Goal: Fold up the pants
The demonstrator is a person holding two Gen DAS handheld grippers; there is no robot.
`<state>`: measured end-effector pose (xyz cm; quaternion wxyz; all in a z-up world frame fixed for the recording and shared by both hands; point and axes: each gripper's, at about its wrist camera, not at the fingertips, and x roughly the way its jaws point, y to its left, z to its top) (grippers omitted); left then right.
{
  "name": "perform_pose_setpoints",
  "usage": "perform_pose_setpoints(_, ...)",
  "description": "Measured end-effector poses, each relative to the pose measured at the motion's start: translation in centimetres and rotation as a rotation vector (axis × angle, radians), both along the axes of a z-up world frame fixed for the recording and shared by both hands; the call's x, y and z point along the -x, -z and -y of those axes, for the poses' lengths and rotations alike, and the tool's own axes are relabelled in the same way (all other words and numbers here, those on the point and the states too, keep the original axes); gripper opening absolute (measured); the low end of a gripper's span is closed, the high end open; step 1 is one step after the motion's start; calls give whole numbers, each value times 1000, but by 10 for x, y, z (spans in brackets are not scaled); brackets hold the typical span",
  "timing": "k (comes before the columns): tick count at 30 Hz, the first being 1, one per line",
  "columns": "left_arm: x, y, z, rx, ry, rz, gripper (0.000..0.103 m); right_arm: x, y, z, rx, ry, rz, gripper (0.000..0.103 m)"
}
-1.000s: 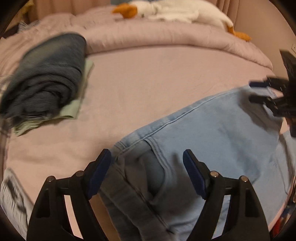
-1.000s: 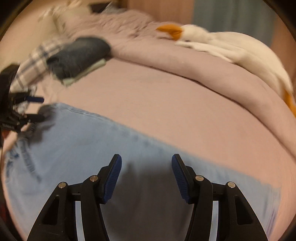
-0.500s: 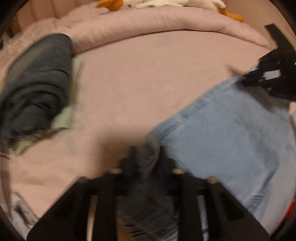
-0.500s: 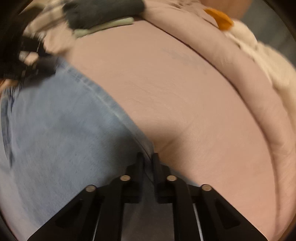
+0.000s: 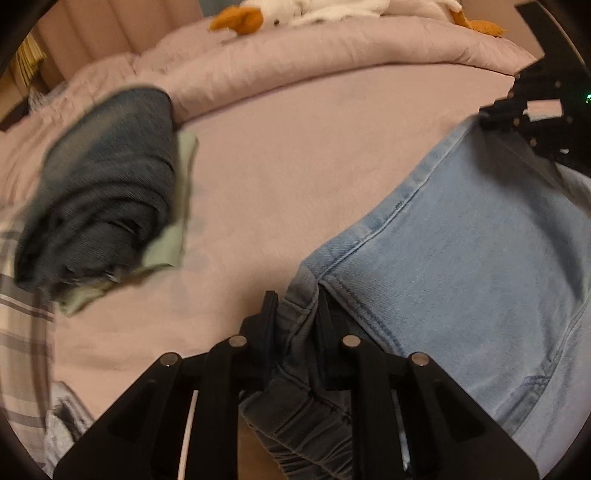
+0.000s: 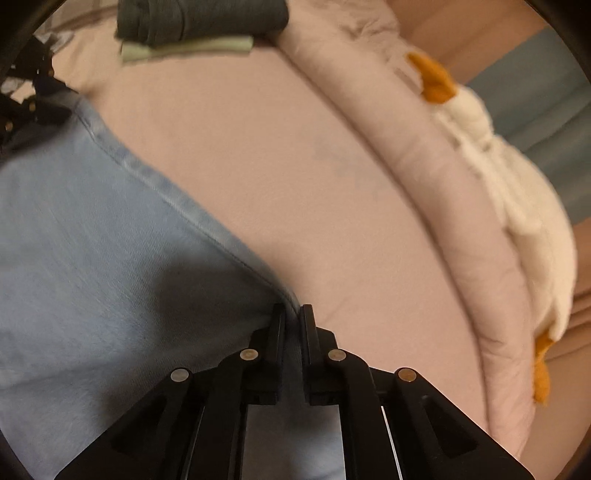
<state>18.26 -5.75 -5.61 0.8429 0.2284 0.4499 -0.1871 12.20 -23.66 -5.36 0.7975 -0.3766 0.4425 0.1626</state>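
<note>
Light blue jeans (image 5: 461, 258) lie on a pink bed sheet (image 5: 280, 177). My left gripper (image 5: 295, 306) is shut on the bunched waistband corner of the jeans, at the bottom middle of the left wrist view. My right gripper (image 6: 292, 317) is shut on the far edge of the jeans (image 6: 92, 251) in the right wrist view. Each gripper shows in the other's view: the right one (image 5: 517, 118) at the jeans' far right edge, the left one (image 6: 29, 103) at the upper left.
A folded stack of dark jeans (image 5: 107, 192) on a pale green garment (image 5: 173, 229) sits at the left of the bed, also in the right wrist view (image 6: 199, 22). A rolled pink duvet (image 5: 332, 55) and a white plush goose (image 6: 517, 192) lie behind. Plaid fabric (image 5: 22, 325) is at the left edge.
Both grippers were open above the jeans one second ago. They have dropped to the jeans' edge and closed on the denim, left on the waistband corner, right on the far edge.
</note>
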Motion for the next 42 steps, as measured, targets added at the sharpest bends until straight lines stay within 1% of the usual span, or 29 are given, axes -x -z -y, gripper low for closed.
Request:
perform_pose_setpoints(3,18,-18,-5,-3,4,60,17,33,-23,-5,32,-34,78,5)
perform_pose_setpoints(5,32,-31,-4,-25,21,110,17,41,-37,-8,30,-36,106,5)
perform_pose_setpoints(6,41,-38,-3,-48,31,140,17,52,-48,-6,30,-35,132,5)
perform_pose_setpoints(8,56,-51,1,-92,61,198,17,47,-65,-6,38,-37,177,5)
perform_pose_setpoints(9,66,-56,2,-109,72,225,17,63,-76,-8,59,-35,220,5)
perform_pose_setpoints(10,79,-63,0,-122,85,253,17,61,-84,-13,75,-34,253,5)
perform_pose_setpoints(11,90,-69,-2,-126,96,272,17,54,-91,-17,84,-37,274,5)
perform_pose_setpoints(12,97,-74,-6,-126,110,290,17,76,-101,-19,91,-47,313,5)
perform_pose_setpoints(13,109,-80,-12,-118,129,313,17,90,-108,-19,89,-51,337,5)
perform_pose_setpoints(14,117,-85,-17,-106,148,331,17,77,-114,-13,86,-54,351,5)
perform_pose_setpoints(15,128,-89,-22,-96,169,353,17,98,-121,-12,86,-64,372,5)
perform_pose_setpoints(17,144,-93,-29,-85,215,390,17,126,-130,-8,78,-79,395,5)
perform_pose_setpoints(18,155,-94,-31,-80,233,399,17,153,-132,-8,81,-98,401,5)
perform_pose_setpoints(19,167,-95,-34,-81,255,410,17,161,-133,-7,81,-104,403,5)
perform_pose_setpoints(20,178,-94,-36,-83,274,422,17,185,-132,-8,75,-116,392,5)
perform_pose_setpoints(21,191,-92,-38,-84,292,432,16,200,-130,-9,74,-126,386,5)
perform_pose_setpoints(22,204,-89,-39,-99,316,452,16,213,-129,-10,66,-128,379,5)
perform_pose_setpoints(24,226,-78,-42,-138,360,488,16,241,-121,-12,36,-131,336,5)
perform_pose_setpoints(26,252,-62,-43,-203,408,517,16,253,-108,-16,37,-145,292,5)
perform_pose_setpoints(27,262,-53,-43,-234,430,523,17,262,-96,-18,34,-145,254,5)
perform_pose_setpoints(29,282,-35,-43,-283,484,517,17,270,-82,-20,18,-144,189,5)
perform_pose_setpoints(31,290,-17,-42,-361,518,538,17,276,-63,-25,29,-148,136,5)
perform_pose_setpoints(33,278,-5,-42,-426,499,570,17,276,-50,-28,32,-145,99,5)
perform_pose_setpoints(34,265,-3,-42,-440,468,580,17,273,-48,-28,26,-139,89,5)
perform_pose_setpoints(36,235,-9,-41,-444,401,613,17,261,-49,-30,-9,-114,75,5)
perform_pose_setpoints(37,220,-17,-40,-429,361,629,17,257,-52,-32,-17,-116,81,5)
perform_pose_setpoints(39,205,-33,-40,-372,315,637,17,255,-56,-42,-7,-138,108,5)
perform_pose_setpoints(41,206,-42,-45,-331,306,643,17,262,-56,-49,-5,-151,116,5)
perform_pose_setpoints(42,213,-40,-49,-321,317,634,17,263,-55,-52,-9,-158,109,5)
